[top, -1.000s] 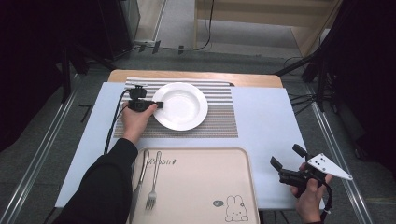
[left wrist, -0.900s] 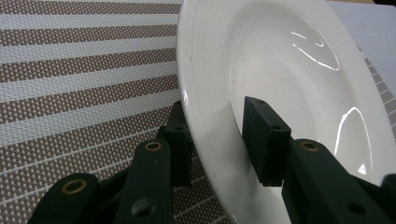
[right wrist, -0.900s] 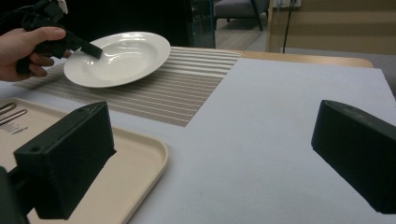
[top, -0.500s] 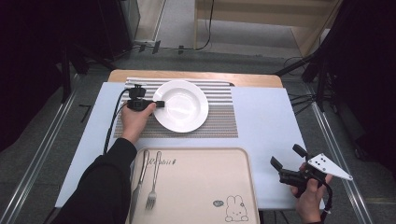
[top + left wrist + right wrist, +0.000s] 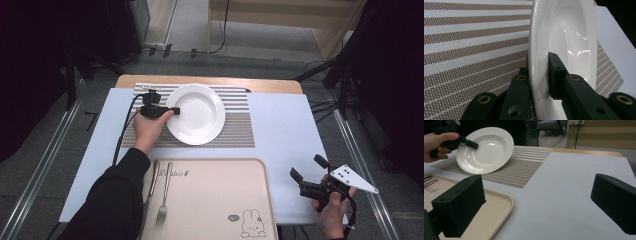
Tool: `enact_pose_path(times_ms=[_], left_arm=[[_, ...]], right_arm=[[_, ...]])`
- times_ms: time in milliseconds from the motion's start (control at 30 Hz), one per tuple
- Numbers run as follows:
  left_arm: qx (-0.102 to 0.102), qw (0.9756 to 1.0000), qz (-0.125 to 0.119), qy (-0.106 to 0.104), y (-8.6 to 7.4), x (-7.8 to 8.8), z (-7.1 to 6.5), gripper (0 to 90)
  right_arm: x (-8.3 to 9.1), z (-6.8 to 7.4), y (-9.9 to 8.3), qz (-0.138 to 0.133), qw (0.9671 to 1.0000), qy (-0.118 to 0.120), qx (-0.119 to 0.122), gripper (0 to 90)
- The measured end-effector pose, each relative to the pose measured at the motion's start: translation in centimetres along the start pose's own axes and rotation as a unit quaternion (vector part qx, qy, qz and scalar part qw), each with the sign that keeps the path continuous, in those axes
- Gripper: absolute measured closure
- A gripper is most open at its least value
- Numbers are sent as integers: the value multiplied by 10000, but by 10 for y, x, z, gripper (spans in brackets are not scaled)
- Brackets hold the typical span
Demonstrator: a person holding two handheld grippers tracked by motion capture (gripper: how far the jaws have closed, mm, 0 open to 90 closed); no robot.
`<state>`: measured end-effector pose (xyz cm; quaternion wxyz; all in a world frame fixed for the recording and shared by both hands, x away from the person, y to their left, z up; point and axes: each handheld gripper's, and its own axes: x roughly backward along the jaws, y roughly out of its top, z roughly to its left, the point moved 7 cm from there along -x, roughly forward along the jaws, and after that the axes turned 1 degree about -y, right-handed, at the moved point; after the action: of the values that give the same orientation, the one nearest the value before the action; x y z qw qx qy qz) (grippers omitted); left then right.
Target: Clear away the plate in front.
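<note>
Upper left of the high view, the left hand-held gripper [image 5: 173, 110], arm outstretched, has just been closing and now pinches the round white ceramic plate's [image 5: 200, 117] rim; the right hand-held gripper [image 5: 307, 171] rests wide open, empty, lower right.

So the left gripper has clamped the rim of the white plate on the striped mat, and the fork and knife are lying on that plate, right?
Not quite. The left gripper does clamp the white plate by its rim on the striped mat, but the fork and knife lie on the beige tray, as the high view shows.
</note>
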<state>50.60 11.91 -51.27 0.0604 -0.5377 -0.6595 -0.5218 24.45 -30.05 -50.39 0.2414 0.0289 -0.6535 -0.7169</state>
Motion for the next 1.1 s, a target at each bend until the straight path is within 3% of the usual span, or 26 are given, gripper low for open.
enact_pose_path(times_ms=[167,500,767,1100], left_arm=[[266,9995,-48,-161,1,1,2,823],[257,9995,-106,-123,2,5,3,825],[372,9984,-315,-293,6,17,4,824],[320,9975,-469,-430,11,31,-3,823]], right_arm=[[0,-1,0,-11,10000,-8,8,0],[1,-1,1,-30,10000,-25,10,0],[1,-1,1,-33,10000,-52,20,0],[0,-1,0,-25,9999,-99,58,0]])
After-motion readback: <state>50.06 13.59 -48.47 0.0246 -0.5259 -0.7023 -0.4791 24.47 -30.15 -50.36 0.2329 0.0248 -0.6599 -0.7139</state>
